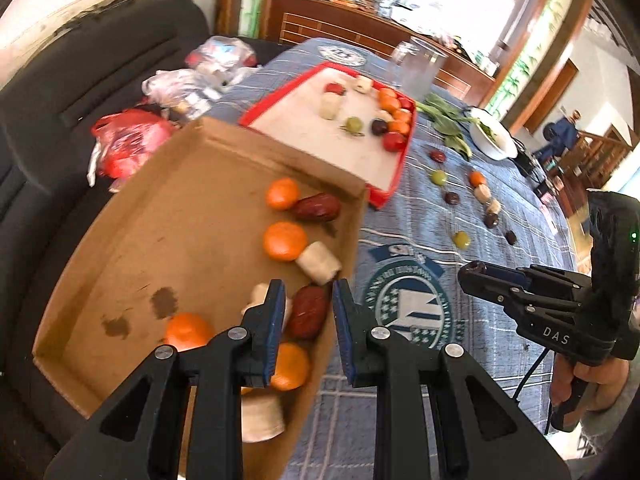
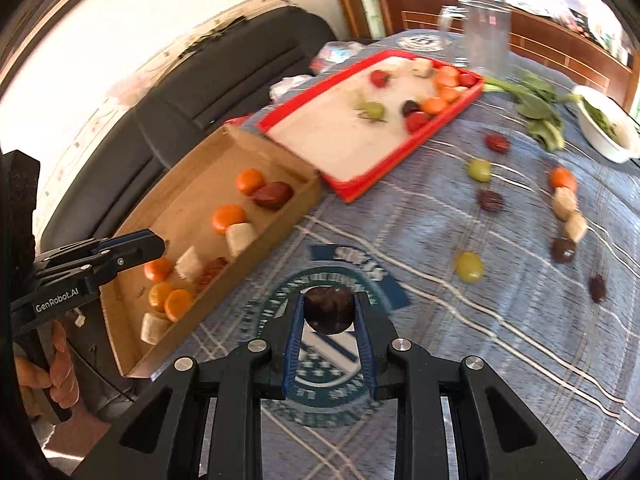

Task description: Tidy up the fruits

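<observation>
Holding a dark round fruit (image 2: 329, 309), the right claw (image 2: 329, 312) is clamped on it above the blue checked cloth (image 2: 460, 340) covering the bench. The left claw (image 1: 306, 308) has nothing between its pads and sits nearly closed over the near edge of the cardboard tray (image 1: 120, 264), which hangs off the bench side next to a dark sofa (image 1: 80, 80).

That tray holds oranges (image 1: 285, 241), a couple of reddish-brown dates (image 1: 318, 208) and pale chunks (image 1: 319, 263), mostly crowded along its right wall. Just behind it — corners almost touching — is a red tray (image 2: 348, 190) with more fruit piled at its far end.

Loose on the cloth to the right: green grapes (image 2: 469, 266), dark fruits (image 2: 491, 200), an orange (image 2: 562, 178) and two pale chunks in a rough arc. Further back there's leafy greens (image 2: 536, 110), a white bowl (image 2: 608, 140) and a clear jug (image 2: 486, 36). Plastic bags (image 1: 128, 144) sit on the sofa.
</observation>
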A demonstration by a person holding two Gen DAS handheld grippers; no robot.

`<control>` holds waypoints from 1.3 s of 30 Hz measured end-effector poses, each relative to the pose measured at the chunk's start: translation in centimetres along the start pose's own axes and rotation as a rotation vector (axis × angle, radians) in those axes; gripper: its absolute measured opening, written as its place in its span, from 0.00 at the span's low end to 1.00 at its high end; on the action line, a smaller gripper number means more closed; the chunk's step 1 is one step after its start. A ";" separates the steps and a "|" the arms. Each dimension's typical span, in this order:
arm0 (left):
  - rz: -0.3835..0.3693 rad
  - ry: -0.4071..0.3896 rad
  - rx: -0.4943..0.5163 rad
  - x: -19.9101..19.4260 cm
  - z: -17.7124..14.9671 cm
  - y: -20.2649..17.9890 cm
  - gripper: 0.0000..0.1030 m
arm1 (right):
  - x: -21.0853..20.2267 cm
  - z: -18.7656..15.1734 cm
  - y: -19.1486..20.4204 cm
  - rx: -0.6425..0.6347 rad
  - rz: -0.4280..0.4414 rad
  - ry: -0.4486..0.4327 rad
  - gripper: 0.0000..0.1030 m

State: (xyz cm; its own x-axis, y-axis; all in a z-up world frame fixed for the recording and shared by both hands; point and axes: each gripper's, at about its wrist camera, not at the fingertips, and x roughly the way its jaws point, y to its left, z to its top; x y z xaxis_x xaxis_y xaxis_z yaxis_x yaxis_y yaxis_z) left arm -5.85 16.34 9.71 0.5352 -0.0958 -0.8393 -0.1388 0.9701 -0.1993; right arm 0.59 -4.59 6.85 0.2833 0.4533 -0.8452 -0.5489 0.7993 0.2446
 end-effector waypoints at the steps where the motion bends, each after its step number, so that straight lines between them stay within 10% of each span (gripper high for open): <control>1: 0.008 -0.002 -0.013 -0.2 -0.3 0.6 0.21 | 0.2 0.1 0.6 -0.011 0.007 0.004 0.24; 21: 0.026 -0.058 -0.088 -2.4 -2.4 4.8 0.21 | 2.4 1.6 7.7 -0.147 0.107 0.024 0.24; 39: -0.183 0.069 0.312 9.0 5.3 -15.6 0.21 | -4.4 -3.9 -9.6 0.219 -0.095 -0.051 0.25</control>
State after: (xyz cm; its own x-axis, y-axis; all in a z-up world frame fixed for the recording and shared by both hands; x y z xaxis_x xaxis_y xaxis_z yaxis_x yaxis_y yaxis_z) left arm 5.57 1.49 7.96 0.4690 -0.2783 -0.8382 0.2207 0.9559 -0.1938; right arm 1.50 -15.80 6.33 0.3677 0.3863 -0.8459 -0.3357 0.9034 0.2667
